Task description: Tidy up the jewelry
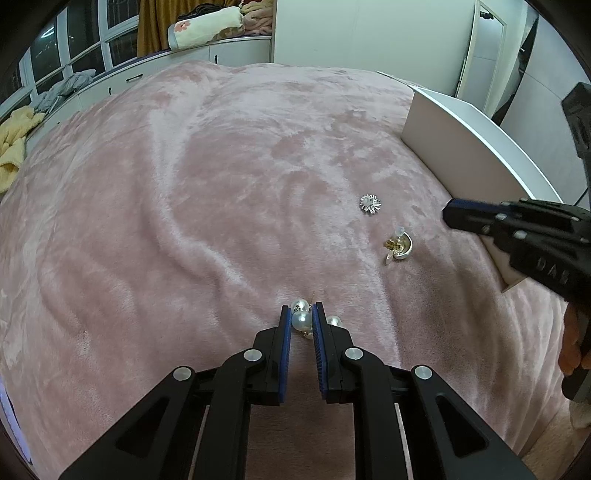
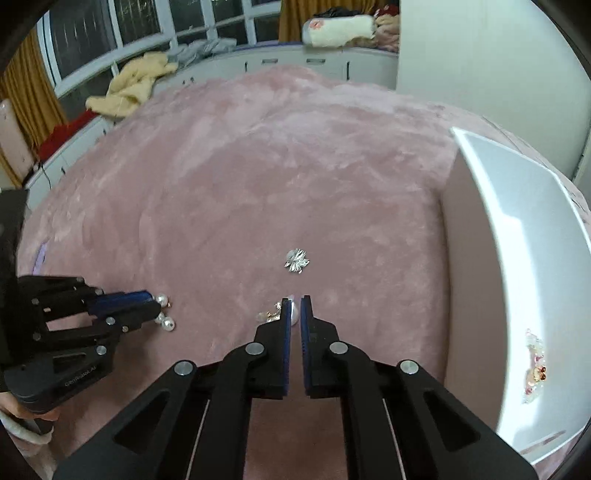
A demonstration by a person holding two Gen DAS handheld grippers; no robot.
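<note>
Place: a bedroom in a home.
Bed: a wide bed covered by a pink plush blanket (image 1: 221, 177) fills most of both views.
Behind the bed: a low run of white cabinets (image 2: 295, 64) forms a window bench along large dark windows (image 2: 85, 33).
On the bench: a rolled floral blanket (image 1: 207, 26), a yellow towel (image 2: 133, 85), grey clothes (image 1: 62, 88) and something red (image 2: 61, 138) lie loose.
Curtains: mustard-coloured curtains (image 2: 22, 99) hang beside the windows.
Right of the bed: tall white wardrobe doors (image 1: 369, 33).
On the bed: a white box (image 2: 517, 240) holds jewellery, and earrings lie on the blanket.
</note>
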